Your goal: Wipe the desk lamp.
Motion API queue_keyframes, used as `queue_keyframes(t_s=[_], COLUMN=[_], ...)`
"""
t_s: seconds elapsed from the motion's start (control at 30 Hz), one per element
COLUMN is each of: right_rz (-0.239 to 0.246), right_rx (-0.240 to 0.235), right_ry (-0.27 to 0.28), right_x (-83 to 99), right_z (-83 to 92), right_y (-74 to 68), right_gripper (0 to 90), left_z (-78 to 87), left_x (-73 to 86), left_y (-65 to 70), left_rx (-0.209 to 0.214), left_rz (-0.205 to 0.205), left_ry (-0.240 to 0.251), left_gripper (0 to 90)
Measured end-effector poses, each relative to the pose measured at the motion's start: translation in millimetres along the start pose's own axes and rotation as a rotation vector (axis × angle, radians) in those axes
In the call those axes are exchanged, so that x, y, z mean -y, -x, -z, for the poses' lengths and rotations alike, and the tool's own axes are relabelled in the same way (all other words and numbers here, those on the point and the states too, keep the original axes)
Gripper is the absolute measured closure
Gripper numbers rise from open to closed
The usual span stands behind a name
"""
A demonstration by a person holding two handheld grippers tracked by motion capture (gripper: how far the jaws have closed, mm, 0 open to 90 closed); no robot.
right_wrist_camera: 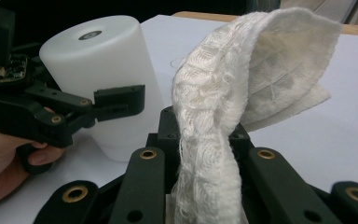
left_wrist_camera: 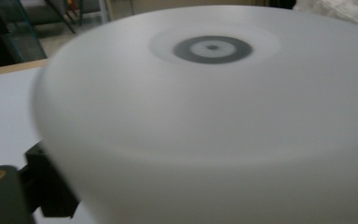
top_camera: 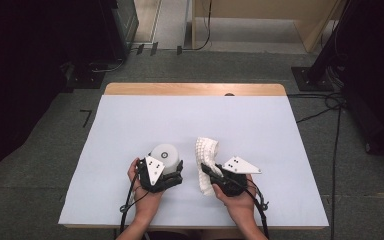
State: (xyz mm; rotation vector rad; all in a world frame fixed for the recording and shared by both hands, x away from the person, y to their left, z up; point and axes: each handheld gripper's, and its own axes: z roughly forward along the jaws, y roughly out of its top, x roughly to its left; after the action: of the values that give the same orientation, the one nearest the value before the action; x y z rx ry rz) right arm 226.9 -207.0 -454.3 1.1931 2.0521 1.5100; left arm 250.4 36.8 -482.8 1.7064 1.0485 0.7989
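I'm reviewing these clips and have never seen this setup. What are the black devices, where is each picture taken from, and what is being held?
A person sits at a table covered with a white sheet and holds a hand-operated black gripper in each hand; there is no robot arm. The high view looks down from above the person. The other two views come from cameras riding on the grippers. The left gripper has its jaws around a white cylinder with a small dark ring on its top; it stands on the table. The right gripper is shut on a white woven cloth, which rises from its jaws and folds over.
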Motion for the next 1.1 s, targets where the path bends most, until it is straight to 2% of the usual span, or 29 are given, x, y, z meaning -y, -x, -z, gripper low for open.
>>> queue_keyframes(t_s=[0.07,0.23,0.37,0.47,0.5,0.57,0.7,0.83,0.9,1.1], right_rz=[0.000,0.001,-0.001,0.006,0.005,0.006,-0.008,0.008,0.012,0.012], right_rx=[0.001,0.001,-0.001,-0.005,-0.007,-0.012,-0.040,-0.069,-0.074,-0.062], right_ry=[0.000,0.000,0.001,0.000,-0.004,-0.003,0.003,0.011,0.012,0.017], right_x=[0.0,-0.1,-0.4,0.1,0.2,0.4,-0.2,-1.2,-1.5,-2.1], right_z=[0.0,-0.1,-0.3,-1.4,-1.7,-2.6,-3.1,-3.8,-4.2,-3.6], right_y=[-0.3,-0.6,-1.6,-3.0,-3.6,-5.5,-9.7,-16.9,-19.6,-17.2], right_gripper=[75.4,75.4,75.4,75.4,75.4,75.4,75.4,75.4,75.4,75.4], left_z=[0.8,1.5,7.1,14.4,17.9,23.0,29.1,31.8,32.7,34.0], left_x=[-0.5,-2.6,-10.2,-19.3,-24.0,-29.1,-35.6,-37.9,-38.5,-38.6], left_y=[-1.8,-5.5,-12.7,-16.3,-17.9,-19.0,-16.6,-12.2,-9.9,-5.9], left_rx=[-0.001,0.010,0.052,0.098,0.134,0.172,0.245,0.330,0.365,0.433], left_rz=[0.014,-0.003,0.014,0.017,0.027,0.034,0.059,0.072,0.061,0.050], left_ry=[0.003,-0.011,0.022,0.063,0.080,0.106,0.138,0.157,0.161,0.172], left_gripper=[7.0,7.6,7.8,7.9,7.9,8.0,8.0,8.0,8.1,8.2])
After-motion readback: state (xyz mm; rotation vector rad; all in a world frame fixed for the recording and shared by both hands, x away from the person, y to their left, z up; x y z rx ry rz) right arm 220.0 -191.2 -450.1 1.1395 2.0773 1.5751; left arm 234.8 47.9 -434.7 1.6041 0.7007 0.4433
